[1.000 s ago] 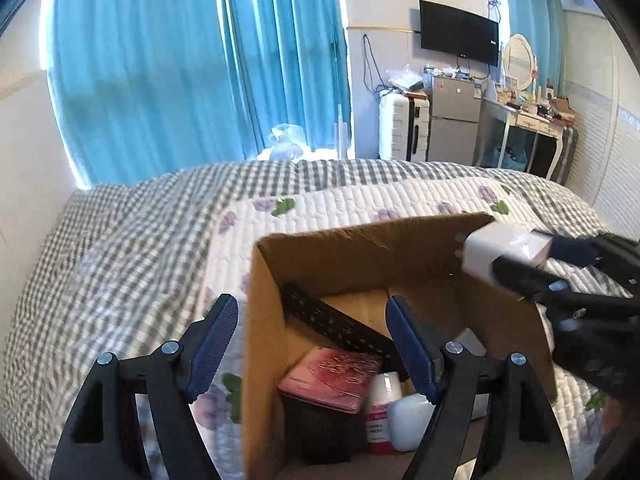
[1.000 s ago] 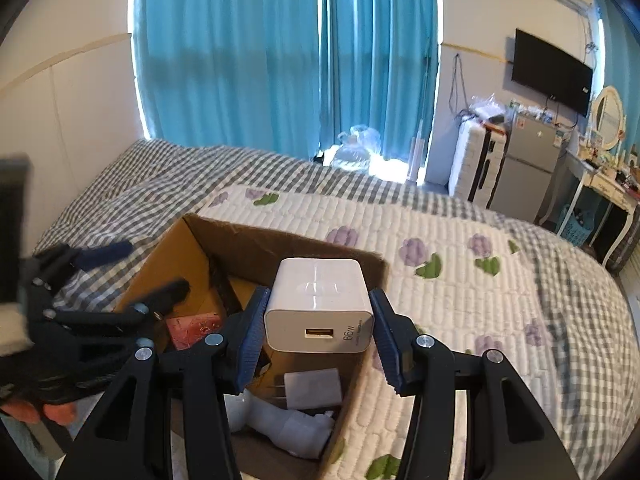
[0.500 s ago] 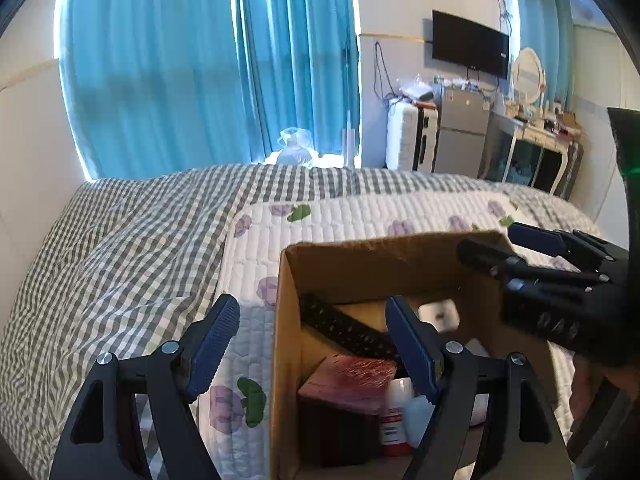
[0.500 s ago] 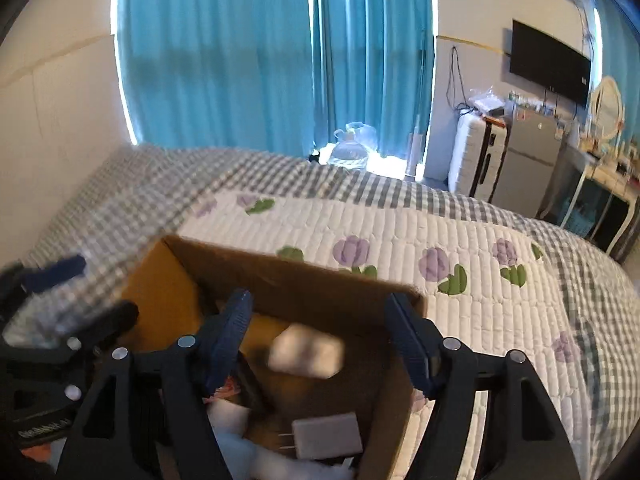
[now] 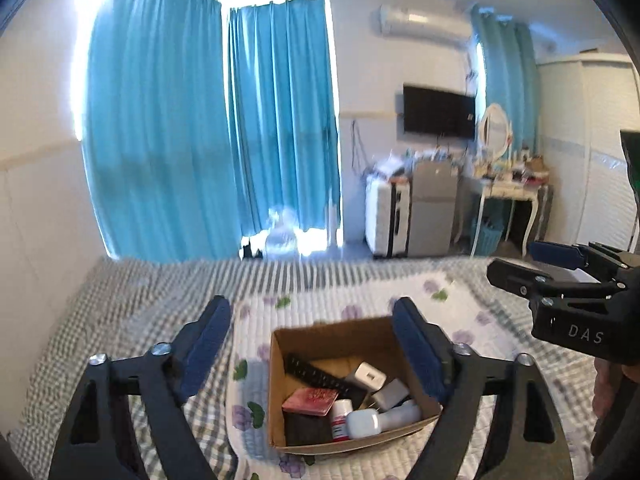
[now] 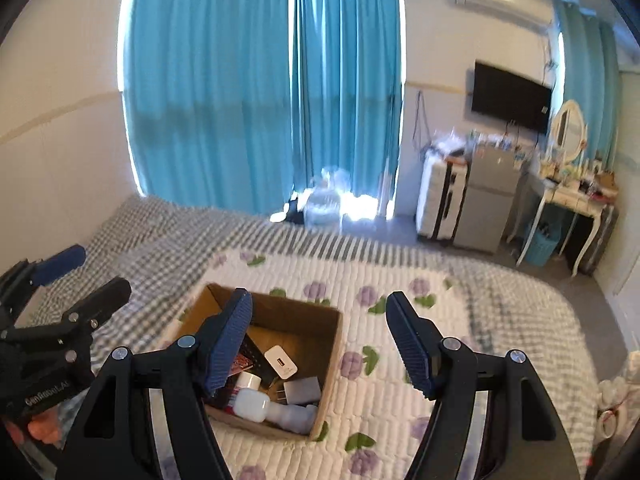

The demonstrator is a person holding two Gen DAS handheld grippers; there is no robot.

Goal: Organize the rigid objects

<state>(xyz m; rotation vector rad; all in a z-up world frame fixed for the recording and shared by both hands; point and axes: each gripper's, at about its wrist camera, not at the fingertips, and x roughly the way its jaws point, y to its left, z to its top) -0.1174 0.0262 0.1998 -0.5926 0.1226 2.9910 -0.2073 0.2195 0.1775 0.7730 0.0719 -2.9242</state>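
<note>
An open cardboard box (image 5: 280,380) (image 6: 332,344) sits on the flowered quilt. Inside lie a white USB charger (image 5: 366,376) (image 6: 281,362), a grey plug adapter (image 5: 390,395) (image 6: 303,390), a black remote (image 5: 316,374), a red card case (image 5: 310,402), a small red-labelled bottle (image 5: 340,420) and a white bottle (image 5: 380,418) (image 6: 272,406). My left gripper (image 5: 316,344) is open and empty, raised above the box. My right gripper (image 6: 322,342) is open and empty, also well above the box; it shows at the right of the left wrist view (image 5: 520,264).
The bed has a grey checked cover (image 6: 160,240) and a white quilt with purple flowers (image 6: 400,320). Blue curtains (image 6: 260,100), a suitcase (image 6: 440,200), a small fridge (image 6: 488,200) and a dressing table (image 6: 568,196) stand beyond the bed.
My right gripper opened and let the white charger fall into the box. Both grippers then rose and pulled back, so the box looks smaller and lower.
</note>
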